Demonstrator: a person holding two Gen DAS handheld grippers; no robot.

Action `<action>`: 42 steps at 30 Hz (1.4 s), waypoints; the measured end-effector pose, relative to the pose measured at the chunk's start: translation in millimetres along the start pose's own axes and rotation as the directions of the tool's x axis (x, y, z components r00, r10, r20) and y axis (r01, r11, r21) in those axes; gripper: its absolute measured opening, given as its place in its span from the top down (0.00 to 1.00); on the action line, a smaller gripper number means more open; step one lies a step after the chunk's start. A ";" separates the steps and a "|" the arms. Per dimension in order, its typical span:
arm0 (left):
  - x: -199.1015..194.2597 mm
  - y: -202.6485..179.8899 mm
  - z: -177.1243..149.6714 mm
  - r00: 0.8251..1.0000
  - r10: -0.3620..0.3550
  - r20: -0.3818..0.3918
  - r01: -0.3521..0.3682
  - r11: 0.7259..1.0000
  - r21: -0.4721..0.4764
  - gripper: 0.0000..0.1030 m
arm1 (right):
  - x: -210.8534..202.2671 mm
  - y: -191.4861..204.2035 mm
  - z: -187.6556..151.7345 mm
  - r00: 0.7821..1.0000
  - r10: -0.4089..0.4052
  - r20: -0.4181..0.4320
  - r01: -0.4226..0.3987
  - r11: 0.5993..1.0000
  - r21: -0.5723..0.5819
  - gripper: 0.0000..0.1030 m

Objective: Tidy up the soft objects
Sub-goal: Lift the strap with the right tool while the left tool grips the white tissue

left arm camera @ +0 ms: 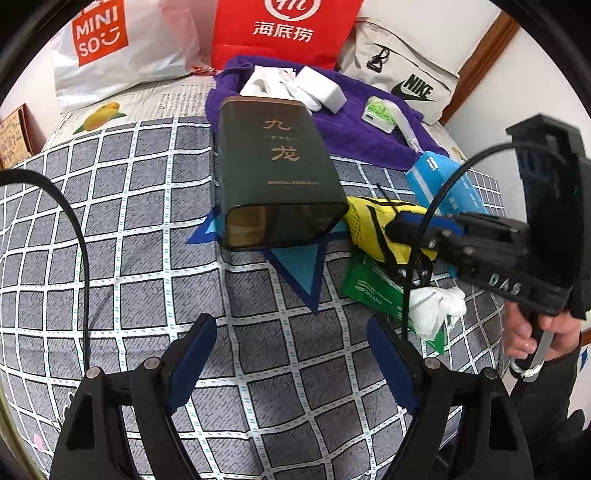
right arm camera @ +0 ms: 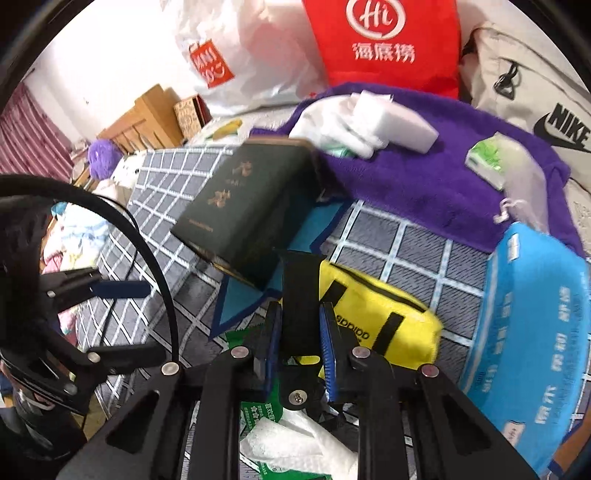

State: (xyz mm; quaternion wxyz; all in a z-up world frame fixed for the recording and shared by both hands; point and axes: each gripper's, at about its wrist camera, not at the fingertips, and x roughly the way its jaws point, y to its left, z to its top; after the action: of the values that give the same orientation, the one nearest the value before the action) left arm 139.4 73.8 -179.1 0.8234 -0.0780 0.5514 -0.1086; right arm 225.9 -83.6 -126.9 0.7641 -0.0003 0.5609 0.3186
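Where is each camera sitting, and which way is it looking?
Left wrist view: sits on the left gripper, looking down along its open fingers at the checked bedspread and the dark green box; the right gripper and a hand show at right.
Right wrist view: sits on the right gripper, looking down at the yellow pouch, its fingers around a black strap; the left gripper shows at left.
Both share the box, pouch, purple towel, red bag.

A yellow Adidas pouch (right arm camera: 373, 317) with black straps lies at centre-right of the right wrist view, one strap raised. Purple towel (right arm camera: 424, 177) spreads across the upper right, bearing a white sponge (right arm camera: 395, 125). Crumpled white tissue (right arm camera: 291, 443) sits at bottom centre.
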 end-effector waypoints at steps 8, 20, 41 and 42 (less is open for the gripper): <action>0.9 -21.2 2.3 1.000 -0.015 -0.001 0.015 0.999 0.036 0.20 | -56.7 -8.1 -3.2 0.994 -0.052 0.095 0.052 0.999 -0.003 0.80; 22.9 -117.0 0.1 1.000 -0.010 0.002 0.009 0.957 0.289 0.20 | -143.9 -64.3 -71.8 0.961 -0.212 0.176 0.193 0.974 0.122 0.80; 51.1 -154.3 -10.6 0.998 -0.037 -0.040 0.050 0.914 0.403 0.85 | -143.7 -114.0 -116.5 0.966 -0.219 0.136 0.177 0.948 0.266 0.80; 48.3 -152.3 -9.8 0.998 -0.052 -0.040 0.064 0.916 0.396 0.88 | -142.0 -113.4 -114.6 0.967 -0.217 0.135 0.176 0.948 0.264 0.80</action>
State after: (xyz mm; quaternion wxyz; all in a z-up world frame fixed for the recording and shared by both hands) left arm 134.0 -85.9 -188.0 0.8106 0.0760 0.5270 -0.2437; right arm 159.2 -284.1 -88.1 0.8291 0.0659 0.5296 0.1666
